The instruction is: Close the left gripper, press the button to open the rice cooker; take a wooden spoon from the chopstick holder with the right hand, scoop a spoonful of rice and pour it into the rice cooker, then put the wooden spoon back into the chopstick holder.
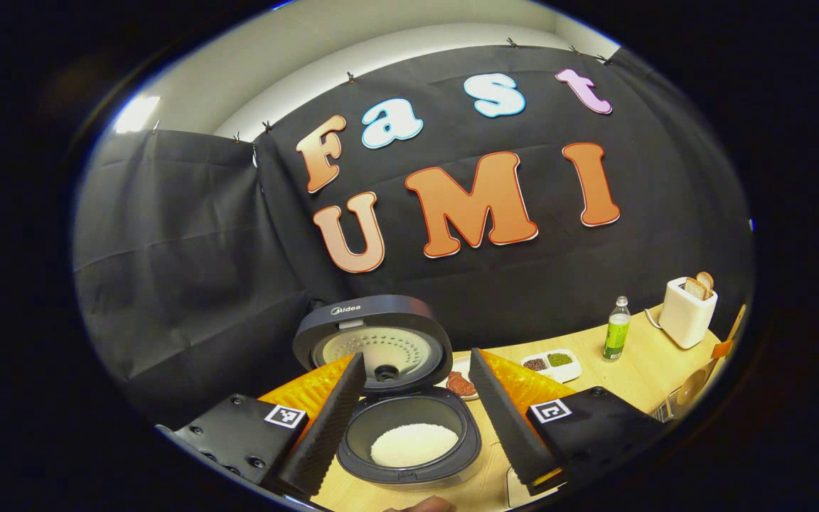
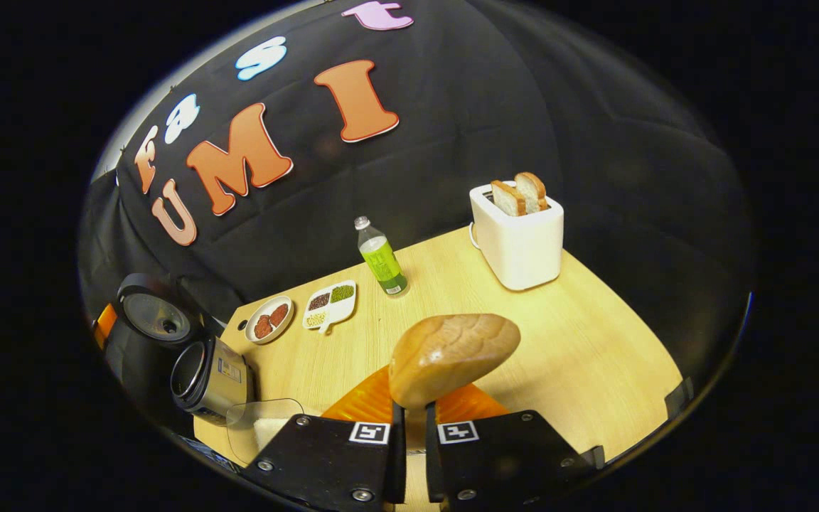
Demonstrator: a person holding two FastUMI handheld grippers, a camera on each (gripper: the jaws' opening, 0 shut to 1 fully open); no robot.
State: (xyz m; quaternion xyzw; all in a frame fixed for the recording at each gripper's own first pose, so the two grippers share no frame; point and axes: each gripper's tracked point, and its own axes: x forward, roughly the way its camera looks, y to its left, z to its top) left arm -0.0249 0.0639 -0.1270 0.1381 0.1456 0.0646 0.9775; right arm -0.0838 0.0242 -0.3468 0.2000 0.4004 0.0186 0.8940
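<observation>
Left gripper view: I am holding the left gripper (image 1: 416, 427) with jaws spread wide over the rice cooker (image 1: 409, 441), whose lid is standing open, white rice lying inside. Right gripper view: I am pinching the wooden spoon (image 2: 452, 355) in the right gripper (image 2: 409, 427), bowl up above the bench (image 2: 594, 341), rice cooker off left.

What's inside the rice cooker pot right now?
With its lid up, the rice cooker holds a mound of white rice in the pot's middle, dark bare bottom around it. The left gripper's fingers cover the pot's left edge.
</observation>
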